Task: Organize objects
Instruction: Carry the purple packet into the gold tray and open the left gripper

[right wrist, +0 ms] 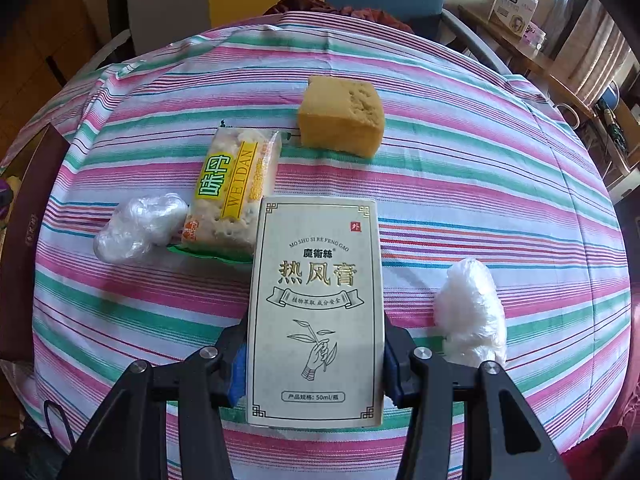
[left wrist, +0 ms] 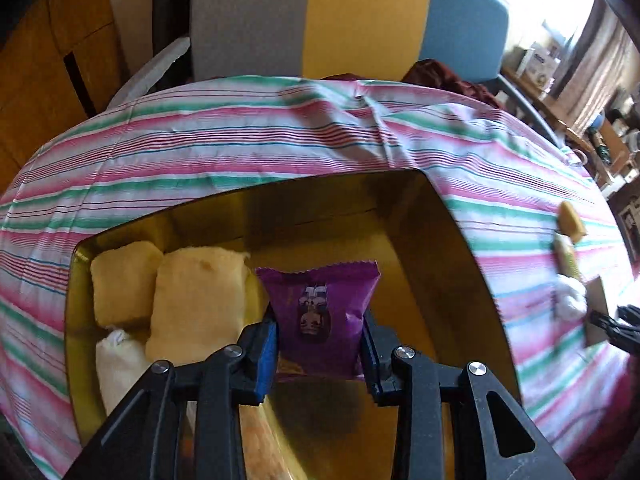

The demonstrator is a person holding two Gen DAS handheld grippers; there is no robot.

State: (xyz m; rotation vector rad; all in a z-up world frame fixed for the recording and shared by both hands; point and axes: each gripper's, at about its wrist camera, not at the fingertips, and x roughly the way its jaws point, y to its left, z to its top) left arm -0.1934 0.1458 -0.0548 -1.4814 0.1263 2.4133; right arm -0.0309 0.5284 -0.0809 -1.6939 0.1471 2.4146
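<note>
My left gripper (left wrist: 320, 344) is shut on a purple snack packet (left wrist: 320, 304) and holds it over the open gold-lined box (left wrist: 460, 240). In the box's left part lie two yellow sponges (left wrist: 196, 308) and a white plastic bundle (left wrist: 116, 368). My right gripper (right wrist: 314, 360) is shut on a cream carton with Chinese print (right wrist: 316, 312), held above the striped tablecloth (right wrist: 480, 184). On the cloth ahead lie a cracker packet (right wrist: 232, 192), a yellow sponge block (right wrist: 342, 116), and two crumpled clear plastic bundles, one at the left (right wrist: 138, 226) and one at the right (right wrist: 472, 312).
The box's dark outer edge shows at the far left of the right wrist view (right wrist: 24, 240). Chairs, grey (left wrist: 248, 20) and blue (left wrist: 464, 28), stand behind the table. A cluttered wooden shelf (right wrist: 540, 60) is at the far right. The right gripper shows in the left wrist view (left wrist: 616, 326).
</note>
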